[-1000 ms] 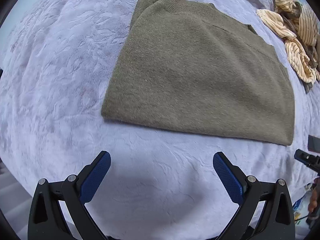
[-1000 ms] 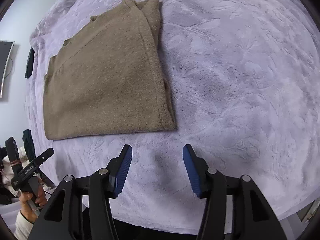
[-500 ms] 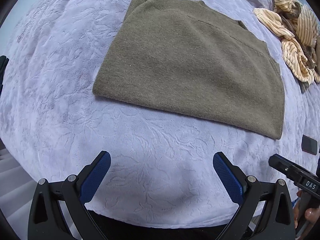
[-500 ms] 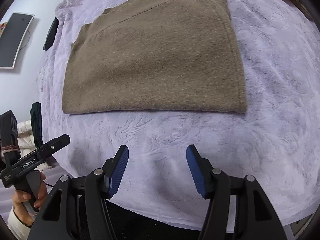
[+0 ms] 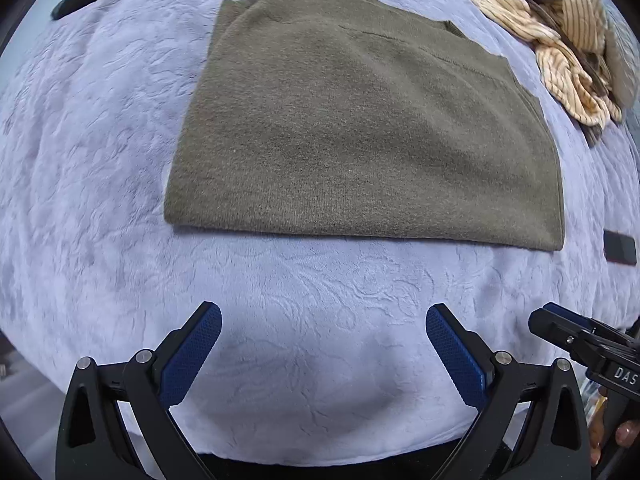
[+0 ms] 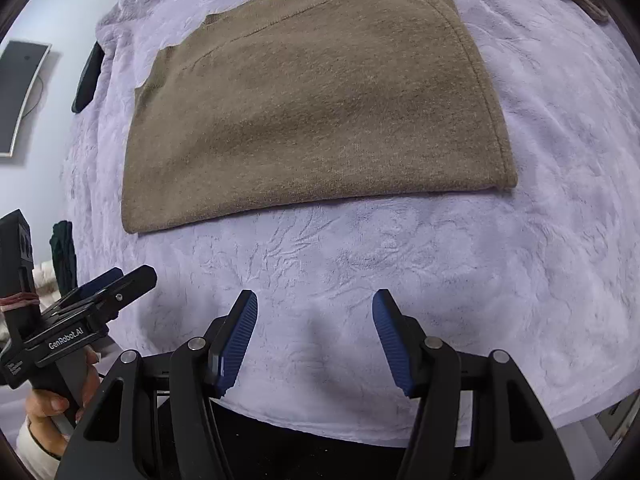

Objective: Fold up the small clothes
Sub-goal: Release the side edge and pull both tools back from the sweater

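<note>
An olive-brown knit sweater (image 5: 360,132) lies folded flat on the lavender blanket (image 5: 312,320); it also shows in the right wrist view (image 6: 312,108). My left gripper (image 5: 320,324) is open and empty, held over the blanket's near edge, short of the sweater's hem. My right gripper (image 6: 314,312) is open and empty, also short of the hem. The right gripper shows at the right edge of the left wrist view (image 5: 576,336). The left gripper shows at the lower left of the right wrist view (image 6: 100,292).
A crumpled cream striped garment (image 5: 560,36) lies at the far right of the blanket. A dark phone (image 5: 619,247) lies near the right edge. A dark object (image 6: 86,80) rests at the blanket's far left. A monitor (image 6: 18,92) hangs on the wall.
Both grippers have pulled back toward the blanket's near edge and turned to face the sweater squarely. The sweater lies unchanged. Both grippers stay open.
</note>
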`<state>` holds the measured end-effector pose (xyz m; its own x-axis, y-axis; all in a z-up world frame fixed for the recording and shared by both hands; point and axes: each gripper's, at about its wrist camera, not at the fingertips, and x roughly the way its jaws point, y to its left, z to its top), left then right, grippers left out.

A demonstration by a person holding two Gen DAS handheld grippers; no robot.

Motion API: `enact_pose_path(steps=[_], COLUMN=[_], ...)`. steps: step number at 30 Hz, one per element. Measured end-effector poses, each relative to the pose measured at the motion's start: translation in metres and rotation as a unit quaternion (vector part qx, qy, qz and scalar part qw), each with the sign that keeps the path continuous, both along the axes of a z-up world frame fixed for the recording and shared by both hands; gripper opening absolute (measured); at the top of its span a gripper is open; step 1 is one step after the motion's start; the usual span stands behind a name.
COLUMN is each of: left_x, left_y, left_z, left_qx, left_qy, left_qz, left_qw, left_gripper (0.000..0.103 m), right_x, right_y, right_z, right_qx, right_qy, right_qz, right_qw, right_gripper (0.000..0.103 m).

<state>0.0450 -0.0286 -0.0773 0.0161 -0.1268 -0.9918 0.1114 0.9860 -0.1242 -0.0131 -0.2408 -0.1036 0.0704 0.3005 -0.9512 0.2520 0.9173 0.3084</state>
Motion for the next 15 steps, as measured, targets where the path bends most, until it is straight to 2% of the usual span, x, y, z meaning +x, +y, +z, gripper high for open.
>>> enact_pose_path(steps=[3, 6, 10, 15], left_x=[0.008, 0.014, 0.019, 0.024], left_y=[0.007, 0.021, 0.046, 0.083], left_z=[-0.004, -0.003, -0.008, -0.009], left_qx=[-0.012, -0.026, -0.031, -0.072], left_qy=[0.005, 0.003, 0.009, 0.001], left_qz=[-0.027, -0.030, -0.015, 0.028], left_qw=[0.9996, 0.9992, 0.9994, 0.9970], left_gripper=[0.103, 0.103, 0.103, 0.103], right_x=[-0.008, -0.014, -0.012, 0.007], right_y=[0.014, 0.032, 0.060, 0.089], right_z=[0.003, -0.001, -0.005, -0.002], right_qx=[0.000, -0.002, -0.009, -0.019], right_qy=[-0.002, 0.006, 0.015, 0.011], right_qz=[-0.033, -0.044, -0.036, -0.001], right_qw=[0.999, 0.999, 0.999, 1.000], right_gripper=[0.064, 0.064, 0.064, 0.064])
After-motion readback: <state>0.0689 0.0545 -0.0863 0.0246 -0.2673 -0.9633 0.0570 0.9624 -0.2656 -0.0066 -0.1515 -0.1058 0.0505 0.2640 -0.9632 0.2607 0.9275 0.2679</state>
